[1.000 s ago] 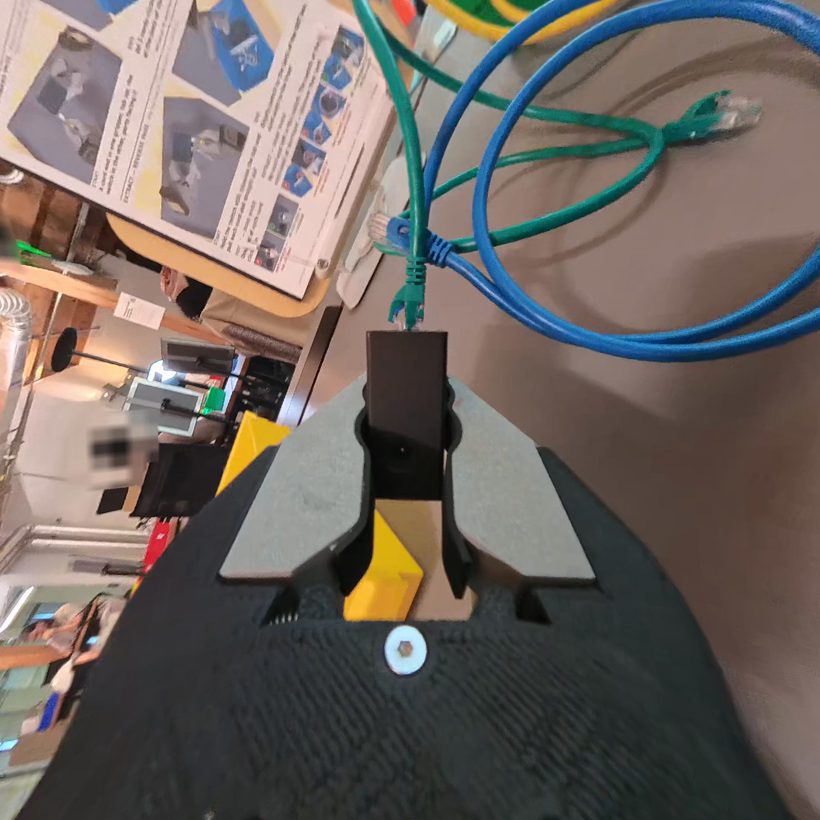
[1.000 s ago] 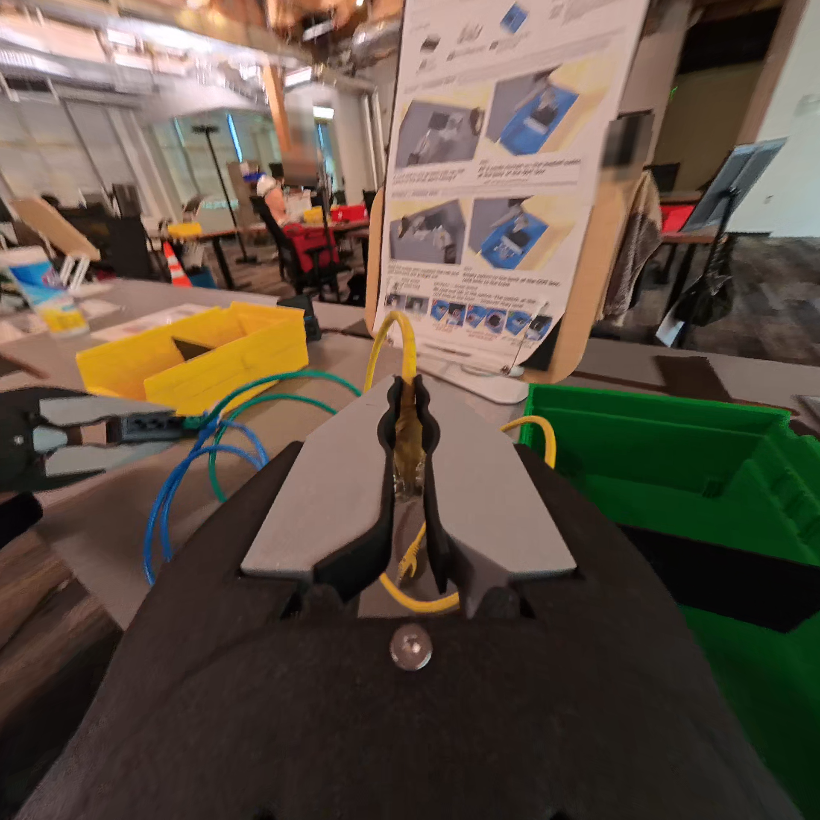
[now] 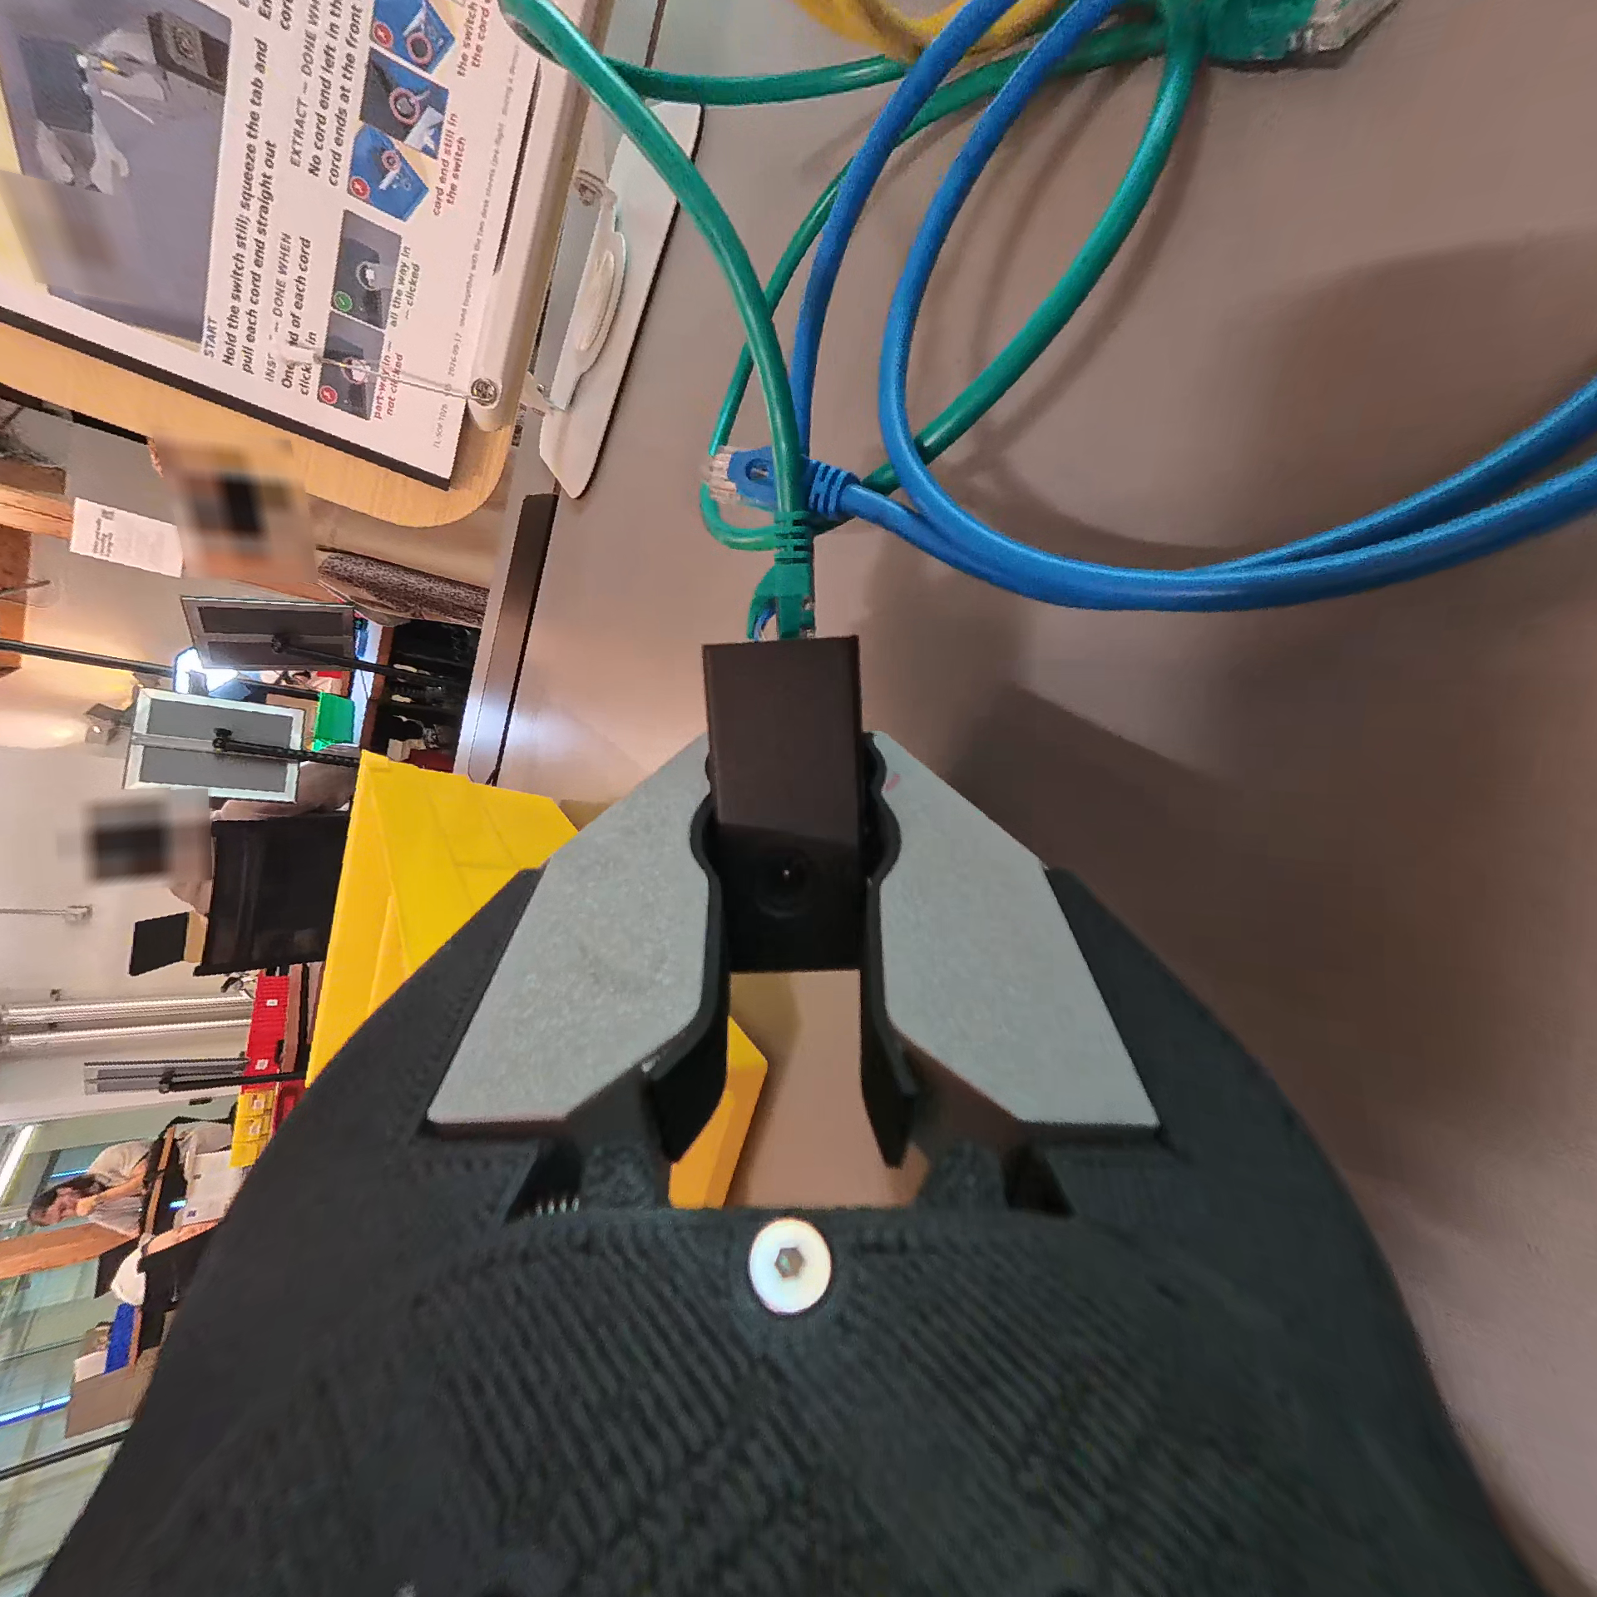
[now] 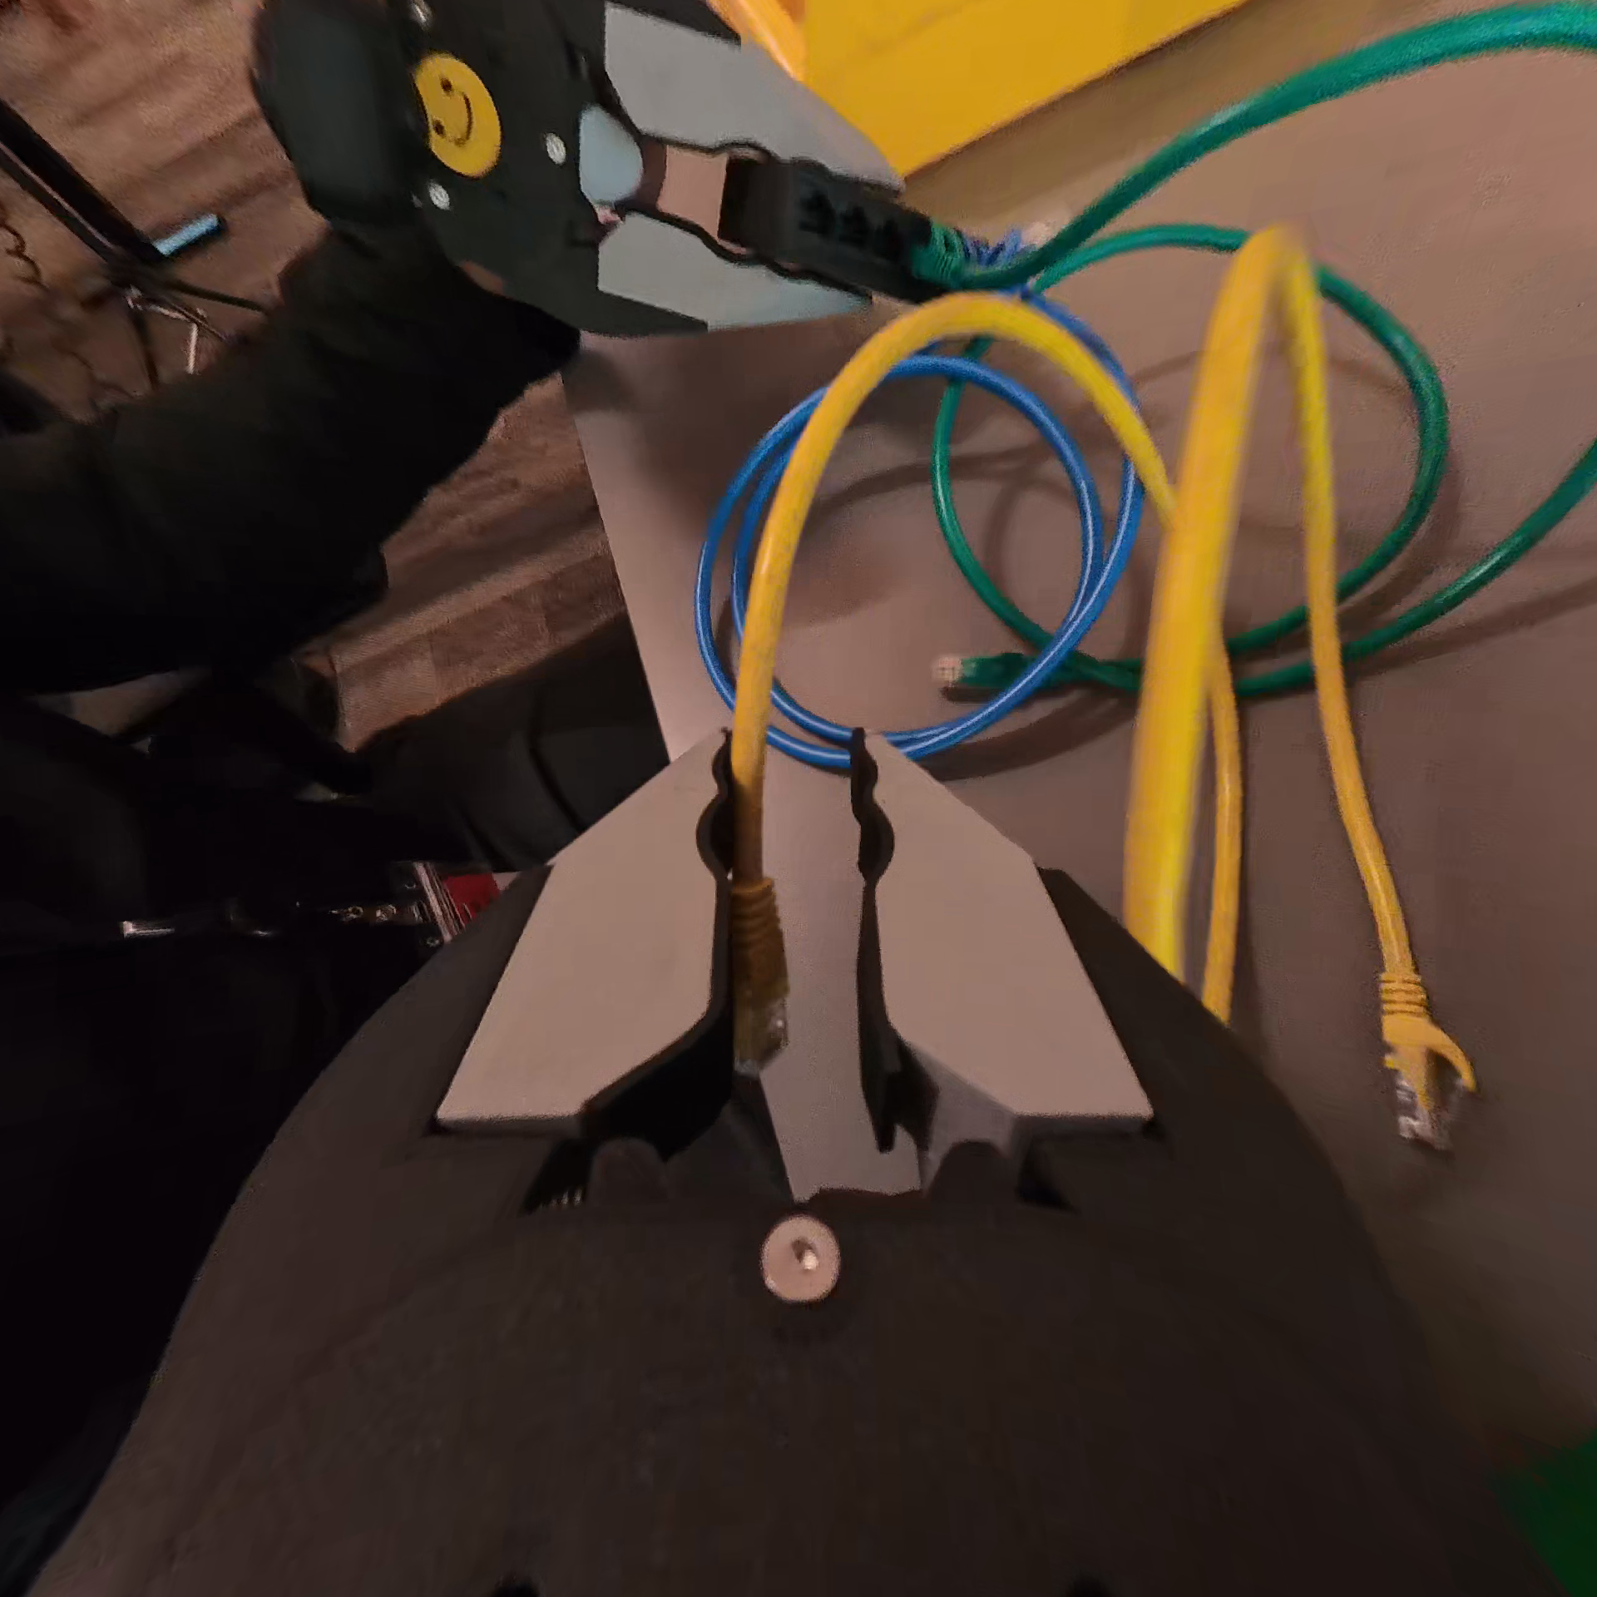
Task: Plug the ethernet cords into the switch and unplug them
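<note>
Currently the left hand-held gripper [image 3: 785, 778] is clamped on the black switch [image 3: 782, 734], held above the grey counter [image 3: 1296, 864]; a green cord [image 3: 782, 553] is plugged into its far face. Right hand-held gripper [image 4: 791, 752] stands parted, a yellow cord [image 4: 864, 363] lying along its left finger, plug [image 4: 760, 994] pointing back toward the camera. Blue cord [image 4: 907, 553] lies coiled on the counter
</note>
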Demonstrator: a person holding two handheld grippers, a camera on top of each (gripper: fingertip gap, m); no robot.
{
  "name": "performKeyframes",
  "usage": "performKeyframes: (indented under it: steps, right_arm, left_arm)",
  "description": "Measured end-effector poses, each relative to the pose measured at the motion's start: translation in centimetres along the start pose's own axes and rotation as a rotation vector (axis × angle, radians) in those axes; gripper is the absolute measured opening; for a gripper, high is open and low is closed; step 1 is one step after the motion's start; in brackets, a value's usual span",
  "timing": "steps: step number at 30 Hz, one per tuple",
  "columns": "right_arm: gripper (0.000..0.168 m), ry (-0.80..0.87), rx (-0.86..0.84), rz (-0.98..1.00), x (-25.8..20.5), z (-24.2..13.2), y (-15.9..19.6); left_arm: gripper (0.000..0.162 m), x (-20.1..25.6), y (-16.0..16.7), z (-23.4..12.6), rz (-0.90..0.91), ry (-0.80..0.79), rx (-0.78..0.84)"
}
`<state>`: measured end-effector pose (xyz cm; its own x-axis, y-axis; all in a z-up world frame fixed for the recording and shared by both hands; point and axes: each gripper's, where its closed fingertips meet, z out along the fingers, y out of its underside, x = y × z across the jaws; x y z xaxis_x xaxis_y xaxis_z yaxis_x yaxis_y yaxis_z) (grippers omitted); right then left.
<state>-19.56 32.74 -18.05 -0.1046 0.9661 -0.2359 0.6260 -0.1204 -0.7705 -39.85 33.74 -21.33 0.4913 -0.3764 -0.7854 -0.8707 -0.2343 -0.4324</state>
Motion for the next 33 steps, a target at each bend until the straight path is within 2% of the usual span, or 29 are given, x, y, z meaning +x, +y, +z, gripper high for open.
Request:
performKeyframes:
  steps: [4,7,11,14,21,29,33]
  right_arm:
    - [0.024,0.022,0.049,-0.003,0.4,-0.9,-0.6]
    - [0.024,0.077,-0.089,0.012,1.4,0.7,1.8]
    - [0.019,0.276,-0.203,-0.016,4.5,2.5,3.5]
    - [0.019,0.261,-0.248,-0.012,4.3,2.8,4.2]
    - [0.023,0.192,-0.237,-0.057,2.9,-0.5,4.3]
    - [0.024,0.234,-0.504,-0.181,2.9,-1.1,9.2]
    - [0.024,0.271,-0.539,-0.162,3.9,-1.4,10.0]
  left_arm:
    - [0.027,0.1,0.0,0.1,0.000,0.003,-0.001]
    - [0.027,0.3,0.0,0.3,0.007,0.008,-0.006]
    - [0.027,0.7,0.1,0.5,0.026,0.011,-0.022]
    - [0.027,0.6,0.1,0.4,0.028,0.010,-0.021]
    - [0.027,0.7,0.3,0.4,0.026,0.023,-0.002]
    - [0.027,0.9,0.4,0.4,0.044,0.023,0.000]
    - [0.027,0.9,0.4,0.4,0.043,0.023,0.001]
